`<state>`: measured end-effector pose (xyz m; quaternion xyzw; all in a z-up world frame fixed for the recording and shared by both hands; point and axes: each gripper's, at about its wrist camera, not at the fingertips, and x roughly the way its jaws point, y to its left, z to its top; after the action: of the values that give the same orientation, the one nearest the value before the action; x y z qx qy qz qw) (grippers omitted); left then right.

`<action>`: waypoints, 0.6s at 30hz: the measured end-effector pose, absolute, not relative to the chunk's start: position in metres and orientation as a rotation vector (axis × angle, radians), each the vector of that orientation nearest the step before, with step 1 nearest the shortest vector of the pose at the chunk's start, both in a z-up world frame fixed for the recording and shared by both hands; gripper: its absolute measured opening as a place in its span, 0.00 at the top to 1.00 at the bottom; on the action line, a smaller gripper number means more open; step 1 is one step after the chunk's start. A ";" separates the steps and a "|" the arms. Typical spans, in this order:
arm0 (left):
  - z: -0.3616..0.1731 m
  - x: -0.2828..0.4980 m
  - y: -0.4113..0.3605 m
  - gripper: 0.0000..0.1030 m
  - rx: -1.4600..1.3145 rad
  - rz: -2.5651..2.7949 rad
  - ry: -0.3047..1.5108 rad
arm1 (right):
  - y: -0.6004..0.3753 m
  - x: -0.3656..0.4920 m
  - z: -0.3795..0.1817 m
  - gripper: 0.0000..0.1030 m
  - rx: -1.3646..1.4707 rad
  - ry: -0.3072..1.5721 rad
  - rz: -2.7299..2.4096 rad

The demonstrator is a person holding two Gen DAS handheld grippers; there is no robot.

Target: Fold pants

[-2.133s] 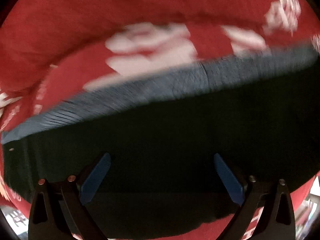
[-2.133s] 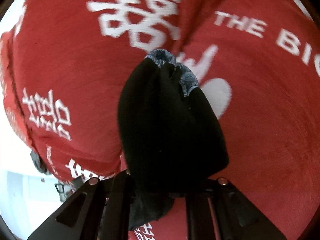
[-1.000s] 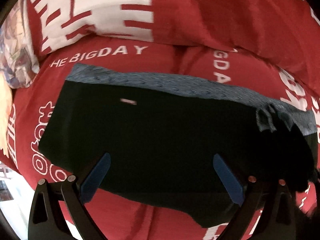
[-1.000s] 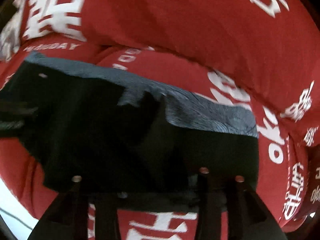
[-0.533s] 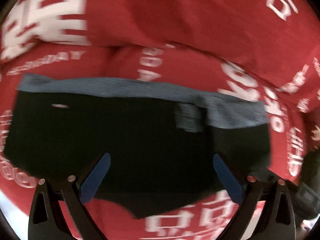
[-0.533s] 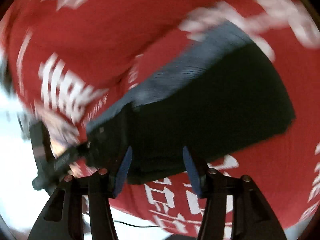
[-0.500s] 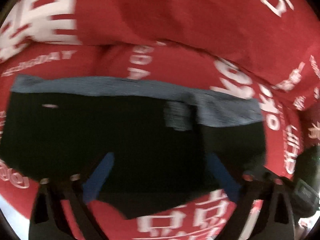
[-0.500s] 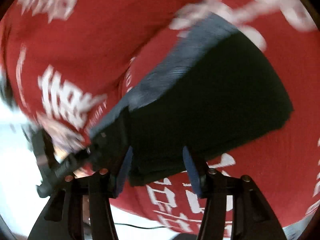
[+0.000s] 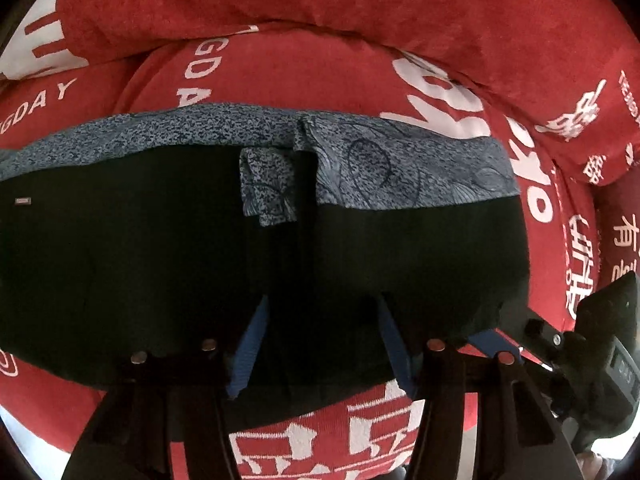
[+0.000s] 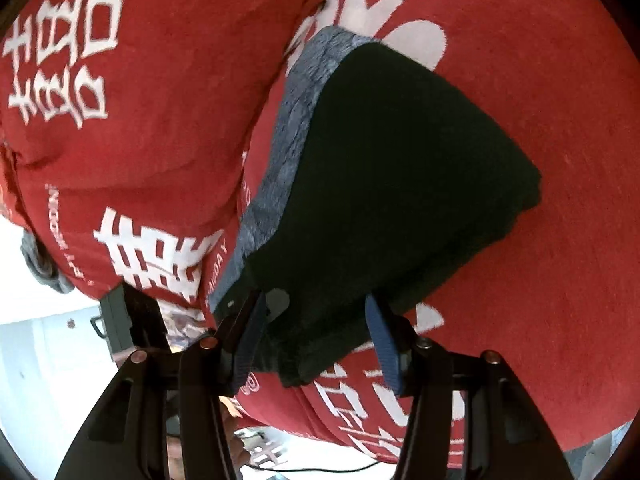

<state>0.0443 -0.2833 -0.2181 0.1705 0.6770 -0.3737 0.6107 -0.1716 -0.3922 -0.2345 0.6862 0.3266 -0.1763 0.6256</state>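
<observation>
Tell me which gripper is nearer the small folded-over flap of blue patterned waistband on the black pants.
Left. The left gripper sits directly below the flap, over the black pants. The right gripper is at their far end.

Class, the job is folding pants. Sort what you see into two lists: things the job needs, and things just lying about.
Job:
- black pants
- left gripper
- right gripper

Just there:
- red printed cover beneath
- red cushion behind
- cable

Matt black cloth pants (image 9: 168, 248), speckled blue knit waistband (image 9: 400, 172), fuzzy red cover (image 9: 304, 68)
</observation>
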 end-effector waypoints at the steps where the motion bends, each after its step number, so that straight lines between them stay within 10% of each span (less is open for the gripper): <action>1: -0.221 0.045 -0.285 0.44 0.393 -0.857 1.560 | -0.395 -0.170 -0.241 0.53 1.584 0.754 -0.410; 4: -0.220 0.044 -0.283 0.44 0.388 -0.838 1.549 | -0.402 -0.167 -0.261 0.95 1.668 0.779 -0.445; 18: -0.209 0.053 -0.247 0.26 0.456 -0.658 1.430 | -0.384 -0.149 -0.259 0.95 1.495 0.961 -0.417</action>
<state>0.0529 -0.2475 -0.2088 0.2035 0.6375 -0.2935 0.6826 -0.1486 -0.3841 -0.2587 0.6479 0.4166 -0.1807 0.6116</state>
